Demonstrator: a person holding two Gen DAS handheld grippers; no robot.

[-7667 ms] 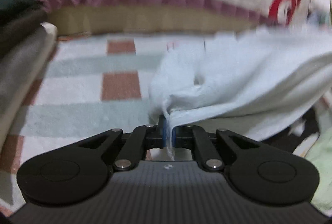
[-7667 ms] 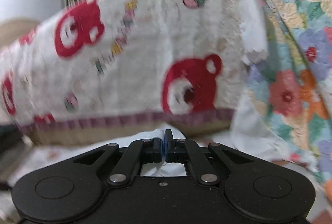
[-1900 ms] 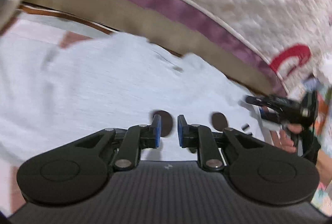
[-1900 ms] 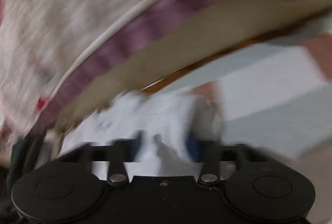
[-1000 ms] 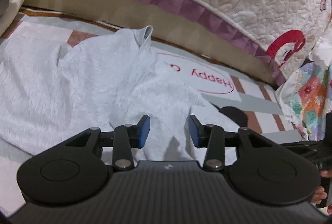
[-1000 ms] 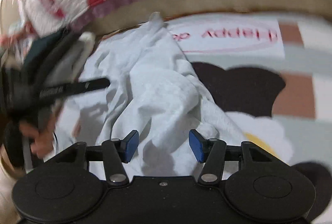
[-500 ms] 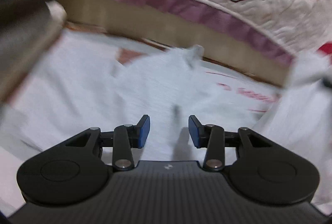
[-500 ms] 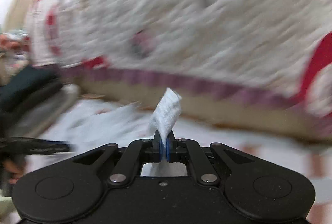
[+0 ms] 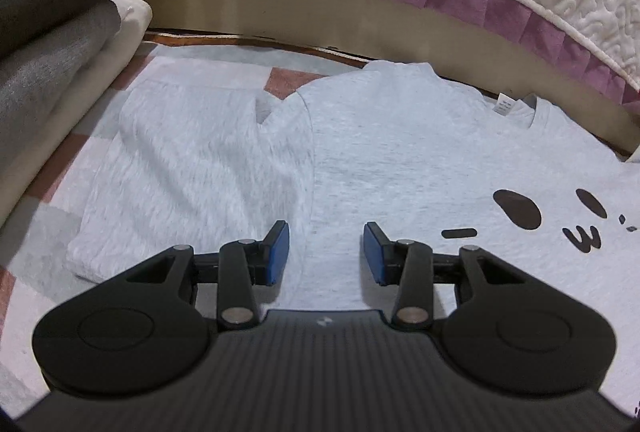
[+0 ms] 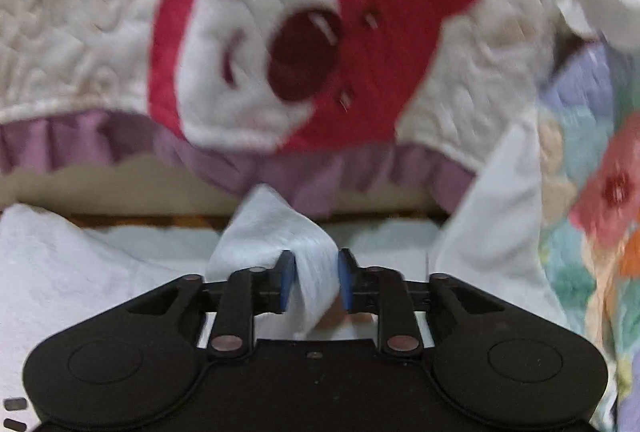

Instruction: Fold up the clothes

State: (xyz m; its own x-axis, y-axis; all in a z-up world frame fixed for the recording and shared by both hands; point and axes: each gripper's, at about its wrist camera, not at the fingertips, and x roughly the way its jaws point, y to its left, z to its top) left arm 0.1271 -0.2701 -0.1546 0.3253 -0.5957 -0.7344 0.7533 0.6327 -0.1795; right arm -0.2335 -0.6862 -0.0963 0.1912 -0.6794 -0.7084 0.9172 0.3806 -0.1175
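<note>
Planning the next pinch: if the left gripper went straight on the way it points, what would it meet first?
Most likely the grey T-shirt, spread flat on the mat right ahead of the left gripper; its jaws stand open with nothing between them. Depth is hard to judge.

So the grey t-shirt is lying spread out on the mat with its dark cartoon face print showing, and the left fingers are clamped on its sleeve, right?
Not quite. The left fingers are apart above the grey t-shirt, gripping nothing, as the left wrist view shows. The shirt does lie spread on the mat with its cartoon face print showing.
</note>
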